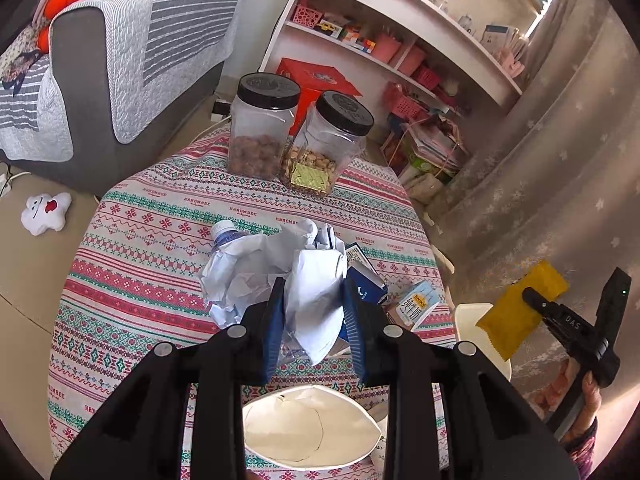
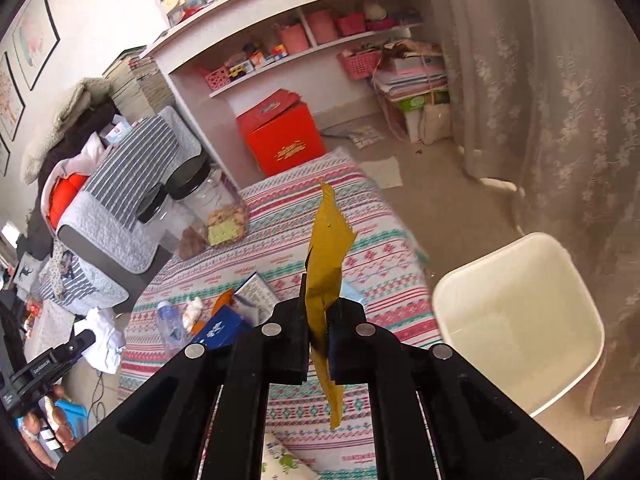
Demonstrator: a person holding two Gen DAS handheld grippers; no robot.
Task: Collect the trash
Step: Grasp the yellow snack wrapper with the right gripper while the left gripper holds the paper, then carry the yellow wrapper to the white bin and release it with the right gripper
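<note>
My left gripper (image 1: pixel 314 286) is shut on a piece of crumpled white paper (image 1: pixel 316 300), held just above the patterned tablecloth (image 1: pixel 140 240). More crumpled paper (image 1: pixel 240 276), a plastic bottle (image 1: pixel 224 232), a blue carton (image 1: pixel 368 284) and a small printed box (image 1: pixel 416 304) lie under and beside it. My right gripper (image 2: pixel 318 312) is shut on a yellow wrapper (image 2: pixel 326 256), lifted over the table's right side. That gripper (image 1: pixel 534 298) and the wrapper (image 1: pixel 504 328) also show in the left wrist view. A white bin (image 2: pixel 520 320) stands on the floor to the right of the table.
Two clear jars with black lids (image 1: pixel 260 128) (image 1: pixel 324 144) stand at the table's far edge. A white paper piece (image 1: pixel 308 428) lies at the near edge. A red box (image 2: pixel 280 136), pink shelves (image 2: pixel 300 40), a grey sofa (image 1: pixel 120 60) and a curtain (image 2: pixel 540 120) surround the table.
</note>
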